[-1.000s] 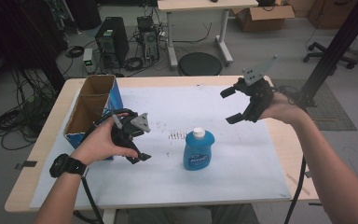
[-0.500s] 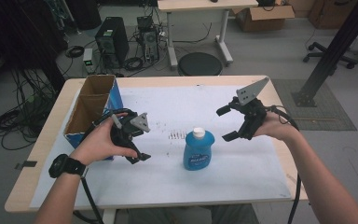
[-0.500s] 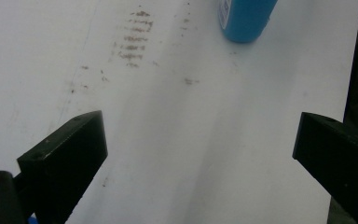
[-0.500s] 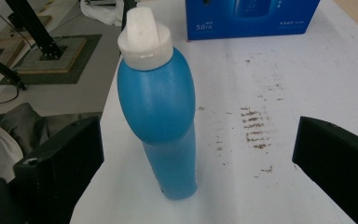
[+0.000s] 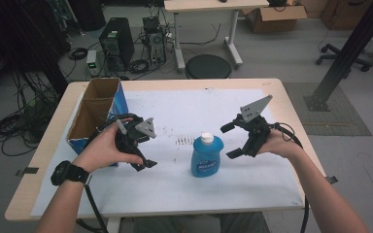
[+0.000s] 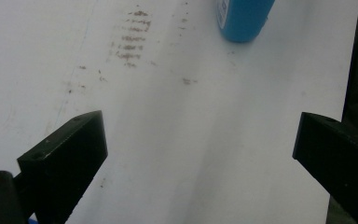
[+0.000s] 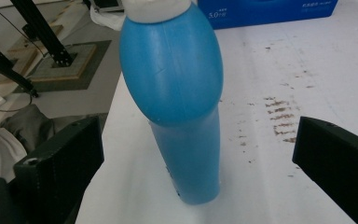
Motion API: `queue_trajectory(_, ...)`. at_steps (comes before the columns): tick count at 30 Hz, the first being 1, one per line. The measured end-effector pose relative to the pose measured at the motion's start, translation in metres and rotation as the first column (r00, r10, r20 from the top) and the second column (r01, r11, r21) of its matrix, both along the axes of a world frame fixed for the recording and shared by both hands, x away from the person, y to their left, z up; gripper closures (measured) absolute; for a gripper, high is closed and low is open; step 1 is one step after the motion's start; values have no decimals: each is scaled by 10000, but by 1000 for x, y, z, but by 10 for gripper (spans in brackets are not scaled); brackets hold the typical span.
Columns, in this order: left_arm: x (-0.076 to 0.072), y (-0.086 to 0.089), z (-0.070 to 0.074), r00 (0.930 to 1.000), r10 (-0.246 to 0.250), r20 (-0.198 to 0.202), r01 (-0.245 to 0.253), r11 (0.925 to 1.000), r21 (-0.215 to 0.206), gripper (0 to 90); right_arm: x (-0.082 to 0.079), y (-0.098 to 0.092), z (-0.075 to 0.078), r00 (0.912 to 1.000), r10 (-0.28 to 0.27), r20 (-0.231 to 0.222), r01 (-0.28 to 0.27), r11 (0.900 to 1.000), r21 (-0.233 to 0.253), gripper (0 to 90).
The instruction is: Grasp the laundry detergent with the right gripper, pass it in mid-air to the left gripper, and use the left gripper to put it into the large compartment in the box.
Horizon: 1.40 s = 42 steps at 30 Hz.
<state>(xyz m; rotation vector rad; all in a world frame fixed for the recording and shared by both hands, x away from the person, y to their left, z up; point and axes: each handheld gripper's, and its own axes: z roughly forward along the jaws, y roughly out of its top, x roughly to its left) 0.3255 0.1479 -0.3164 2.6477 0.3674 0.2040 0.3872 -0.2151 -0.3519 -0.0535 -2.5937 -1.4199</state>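
Observation:
A blue bottle [image 5: 207, 156] with a white cap stands upright near the middle of the white-covered table [image 5: 184, 111]. My right gripper [image 5: 230, 141] is just to its right, open, its jaws pointing at the bottle without touching it. In the right gripper view the bottle [image 7: 177, 93] stands between and beyond the open jaws of this gripper [image 7: 196, 140]. My left gripper [image 5: 143, 148] hovers open left of the bottle, over bare cover. In the left gripper view, this gripper [image 6: 200, 154] has wide-apart jaws, and the bottle's base [image 6: 242, 18] is at the top.
An open cardboard box [image 5: 118, 92] with blue sides stands at the table's left edge, close behind my left hand. Brown stains [image 5: 182, 141] mark the cover left of the bottle. On the floor beyond are a round stool [image 5: 208, 67], computer towers [image 5: 112, 36] and cables.
My right gripper has come down and to the left, from the table's far right to just beside the bottle. The left gripper and the bottle have stayed put.

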Motion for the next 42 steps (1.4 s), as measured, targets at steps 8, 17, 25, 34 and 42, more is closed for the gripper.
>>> queue_trajectory(8,-1,0,-2,10000,40,-20,-40,10000,-70,35,-4,10,-16,9999,106,-93,-106,9999,3,20)
queue_trajectory(17,0,0,-4,10000,1,-31,-1,10000,-30,35,-5,18,-27,9996,106,-251,-103,9999,134,26)
queue_trajectory(25,1,-1,-5,10000,-7,-67,6,10000,-58,35,-6,27,-36,9995,86,-288,-81,9998,190,27)
queue_trajectory(34,0,-1,-5,10000,14,-50,-14,10000,-75,35,-8,37,-43,9992,217,-331,-206,9992,350,34)
queue_trajectory(42,0,0,-5,10000,15,-28,-15,9999,-111,35,-7,43,-48,9983,334,-469,-307,9979,575,79)
